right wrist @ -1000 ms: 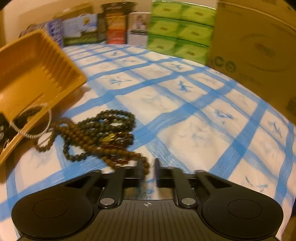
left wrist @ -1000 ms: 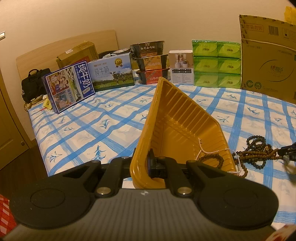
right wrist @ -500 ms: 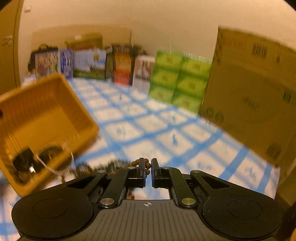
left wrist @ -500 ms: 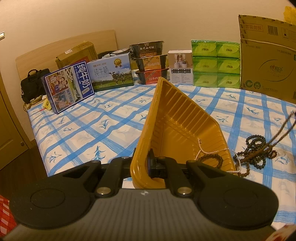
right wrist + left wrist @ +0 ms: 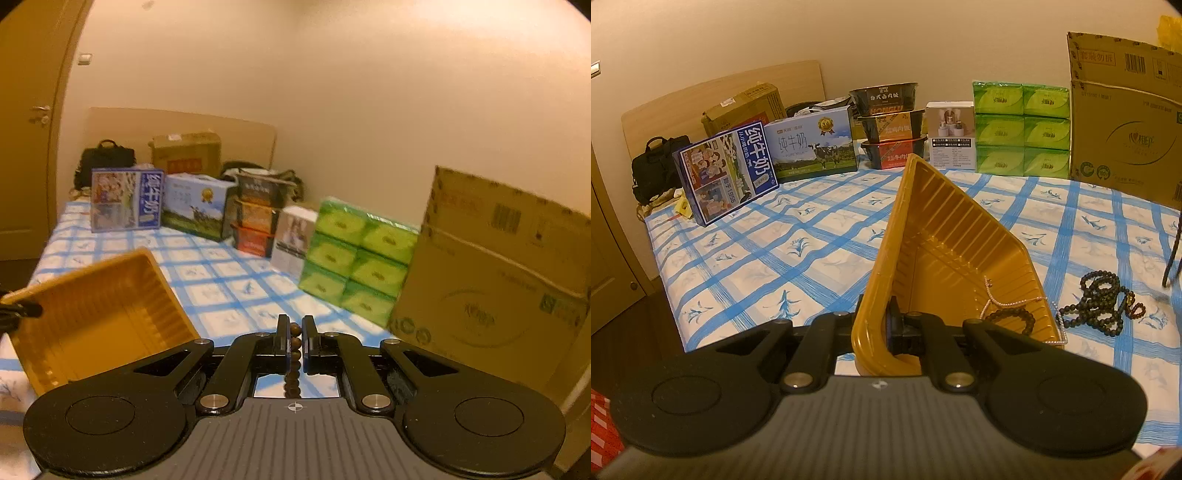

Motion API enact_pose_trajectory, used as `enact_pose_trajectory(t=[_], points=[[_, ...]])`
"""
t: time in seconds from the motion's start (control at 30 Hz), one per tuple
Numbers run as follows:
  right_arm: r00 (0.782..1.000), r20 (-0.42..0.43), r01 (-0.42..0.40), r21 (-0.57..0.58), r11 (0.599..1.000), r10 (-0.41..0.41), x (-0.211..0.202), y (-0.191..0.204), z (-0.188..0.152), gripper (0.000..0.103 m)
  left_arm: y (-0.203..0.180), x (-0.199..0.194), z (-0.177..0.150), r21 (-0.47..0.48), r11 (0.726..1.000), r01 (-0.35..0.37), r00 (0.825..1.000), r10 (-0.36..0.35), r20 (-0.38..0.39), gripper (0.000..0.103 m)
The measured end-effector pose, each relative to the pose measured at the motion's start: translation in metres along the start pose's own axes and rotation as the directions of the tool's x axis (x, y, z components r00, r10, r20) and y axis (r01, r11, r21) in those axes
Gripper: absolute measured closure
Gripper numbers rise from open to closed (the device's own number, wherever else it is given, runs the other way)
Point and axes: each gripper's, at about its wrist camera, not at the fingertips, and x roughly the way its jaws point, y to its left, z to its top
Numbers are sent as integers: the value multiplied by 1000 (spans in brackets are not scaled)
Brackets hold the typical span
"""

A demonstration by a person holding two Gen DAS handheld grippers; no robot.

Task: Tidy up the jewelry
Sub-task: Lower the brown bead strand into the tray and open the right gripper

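My left gripper [image 5: 886, 325] is shut on the near rim of a golden plastic tray [image 5: 945, 236], holding it tilted on the bed. Inside the tray lie a dark bead bracelet [image 5: 1010, 317] and a thin pearl chain [image 5: 993, 295] that hangs over the rim. A pile of dark bead strands [image 5: 1102, 306] rests on the sheet right of the tray. My right gripper [image 5: 294, 339] is shut on a brown bead strand [image 5: 293, 354], held high above the bed; the same strand [image 5: 1172, 254] hangs at the right edge of the left wrist view. The tray [image 5: 96, 317] shows lower left.
The bed carries a blue-checked sheet [image 5: 775, 251]. Along its far side stand milk cartons [image 5: 727, 170], stacked food bowls [image 5: 890, 125], a white box [image 5: 949, 136], green tissue packs [image 5: 1021, 129] and a large cardboard box [image 5: 1123, 122]. A door [image 5: 26, 129] is at the left.
My right gripper has risen from the sheet with the brown bead strand, pulling it out of the pile. The dark strands stay on the sheet. The left gripper and tray have not moved.
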Motion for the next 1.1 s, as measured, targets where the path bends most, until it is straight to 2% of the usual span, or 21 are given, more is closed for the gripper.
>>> enact_pose_trajectory(t=[0.2,0.37,0.67,0.83,0.93,1.1], points=[[997,42,-57,-18,998,58,-6,13,19,97,0,0,0,0,1000,0,1000,0,0,96],[987,72,-142,-16,990,143,2,32,38,97,0,0,-1,-2,1000,1,1000,-1,-1,96],[945,74,-317,-46,947,320,34,89,65,97,-7,0,-2,-9,1000,8,1000,-8,-1,96],[922,59,-381,-56,923,384,56,118,69,97,-6,0,1,-13,1000,14,1000,-14,-1,96],[916,45,-395,-59,917,398,72,128,69,97,-3,0,1,-19,1000,17,1000,-17,-1,96],[929,-17,-370,-82,925,370,104,139,55,97,-2,0,1,-22,1000,19,1000,-19,-1,96]])
